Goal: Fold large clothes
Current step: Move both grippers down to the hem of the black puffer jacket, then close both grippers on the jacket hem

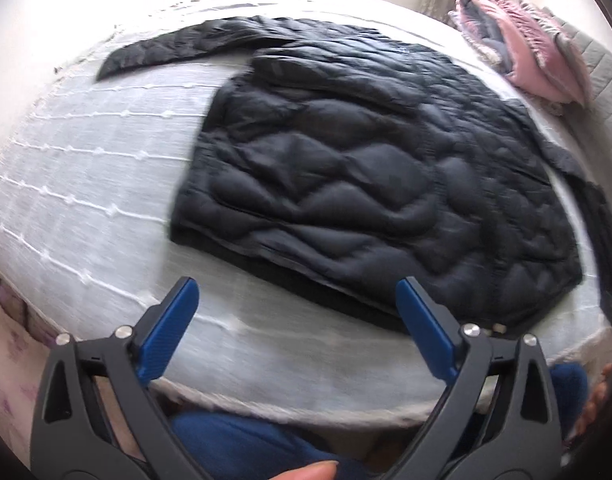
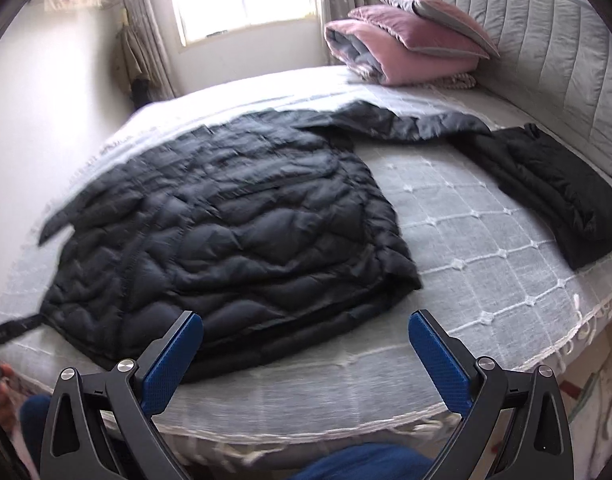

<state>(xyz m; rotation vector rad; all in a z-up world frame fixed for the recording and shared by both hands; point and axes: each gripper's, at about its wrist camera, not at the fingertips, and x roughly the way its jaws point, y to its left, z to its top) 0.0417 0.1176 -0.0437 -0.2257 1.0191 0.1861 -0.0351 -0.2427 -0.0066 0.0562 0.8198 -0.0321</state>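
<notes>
Hovering over the near edge of the bed [image 2: 485, 248], we hold both tongs spread wide and empty: the left gripper [image 1: 296, 292] hangs just short of the jacket's hem, and the right gripper [image 2: 306, 326] sits above that same hem towards its other corner. The black quilted jacket [image 2: 226, 216] lies flat across the middle of the bed, hem towards us and collar towards the far edge, which we judge is the natural layout for a fold, since both bottom corners are within reach of our two tools. One sleeve [image 1: 174, 46] stretches out towards the far left corner, and the other sleeve [image 2: 405, 120] runs out towards the headboard side, so both likely want tucking in over the body first. A second dark garment [image 2: 545, 184] lies already folded near the right edge, well apart from the jacket, presumably set aside as finished work. Pink folded bedding [image 2: 397, 48] is stacked at the far corner by the grey headboard [image 2: 545, 40], out of our way. No fold appears to have been made in this jacket. The padding looks slippery and puffy, so we expect it to spring back unless pressed down.
</notes>
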